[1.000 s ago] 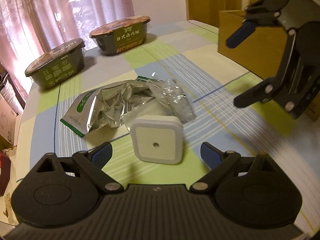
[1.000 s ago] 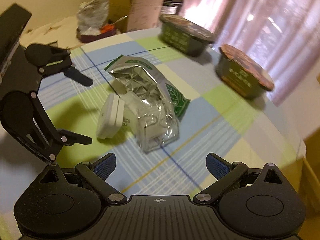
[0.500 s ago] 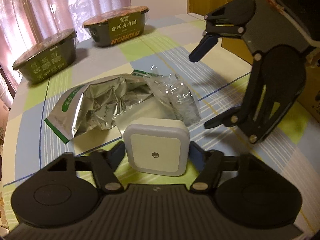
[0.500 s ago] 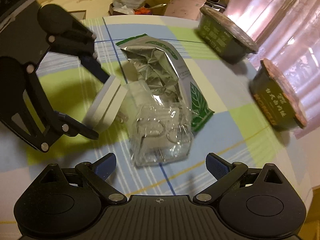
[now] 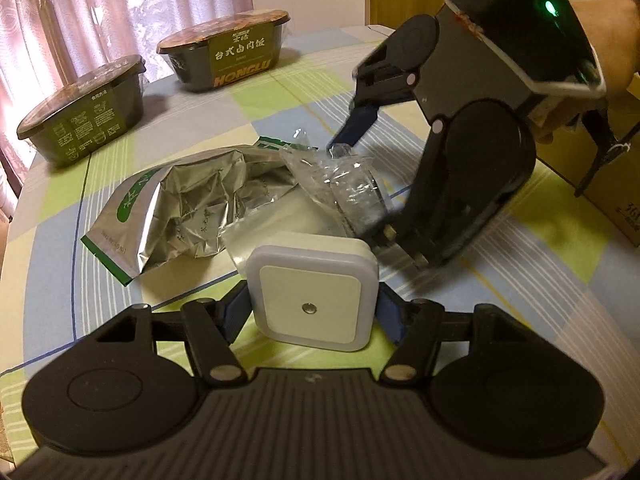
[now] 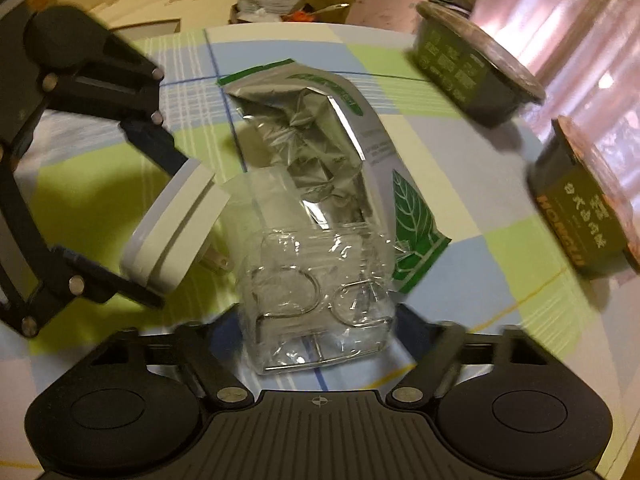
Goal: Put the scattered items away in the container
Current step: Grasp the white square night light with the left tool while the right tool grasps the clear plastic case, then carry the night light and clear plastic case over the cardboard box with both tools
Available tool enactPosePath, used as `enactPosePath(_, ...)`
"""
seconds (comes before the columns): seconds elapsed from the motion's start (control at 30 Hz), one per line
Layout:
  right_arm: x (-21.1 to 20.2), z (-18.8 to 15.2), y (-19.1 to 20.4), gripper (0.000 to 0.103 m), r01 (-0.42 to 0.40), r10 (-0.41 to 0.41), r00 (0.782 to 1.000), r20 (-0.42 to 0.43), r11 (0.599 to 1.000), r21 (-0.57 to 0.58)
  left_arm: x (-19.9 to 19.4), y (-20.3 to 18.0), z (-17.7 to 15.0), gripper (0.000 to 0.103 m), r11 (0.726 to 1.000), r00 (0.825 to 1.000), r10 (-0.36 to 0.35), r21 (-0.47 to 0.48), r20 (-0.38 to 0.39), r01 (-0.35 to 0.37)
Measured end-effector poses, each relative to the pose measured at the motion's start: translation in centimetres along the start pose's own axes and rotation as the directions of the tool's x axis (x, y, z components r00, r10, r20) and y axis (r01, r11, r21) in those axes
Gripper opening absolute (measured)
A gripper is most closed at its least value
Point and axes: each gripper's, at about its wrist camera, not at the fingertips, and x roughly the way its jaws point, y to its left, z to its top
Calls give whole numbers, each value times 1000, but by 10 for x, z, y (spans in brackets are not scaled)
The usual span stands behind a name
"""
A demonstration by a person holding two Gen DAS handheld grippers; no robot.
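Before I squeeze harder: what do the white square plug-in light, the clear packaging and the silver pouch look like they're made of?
White plug-in light: looks like hard matte plastic, smooth rounded edges, metal prongs behind. Clear packaging: thin glossy transparent plastic, creased, with moulded ring shapes, so probably flimsy. Silver pouch: crinkled reflective foil-type film with green print; exact laminate unclear.

Left gripper (image 5: pixel 312 312), black with blue pads: fingers clamped on both sides of the white square plug-in night light (image 5: pixel 312 292), held just above the checked tablecloth (image 5: pixel 280 92). Right gripper (image 6: pixel 320 320), same build: jaws closed in on the clear plastic blister pack (image 6: pixel 316 292) beside that light. Bare forearm (image 5: pixel 612 32) behind right gripper.
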Motion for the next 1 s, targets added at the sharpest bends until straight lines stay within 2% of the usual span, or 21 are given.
enactPosePath(0.2, -12, -9, 13, 73, 21, -19, 999, -36, 999, 47, -2, 2, 0, 61, 999, 1000, -17, -34, 0, 17)
enactPosePath(0.33, -28, -24, 24, 73, 76, -65, 995, -76, 986, 149, -6, -2, -3, 61, 998, 999, -34, -50, -3, 34)
enactPosePath(0.53, -63, -47, 50, 73, 152, -116, 986, -115, 914, 377, -21, -21, -15, 61, 997, 998, -56, -45, -25, 55)
enactPosePath(0.73, -108, -66, 97, 73, 216, -161, 975, -155, 851, 478, -41, -57, -22, 61, 998, 998, -52, 28, -28, 52)
enactPosePath(0.93, -162, -85, 125, 73, 252, -200, 968, -152, 787, 563, -80, -78, -29, 61, 999, 999, -48, -21, -19, 48)
enactPosePath(1.0, -180, -88, 133, 73, 261, -218, 965, -144, 778, 571, -94, -84, -30, 61, 998, 999, -51, -47, -18, 51)
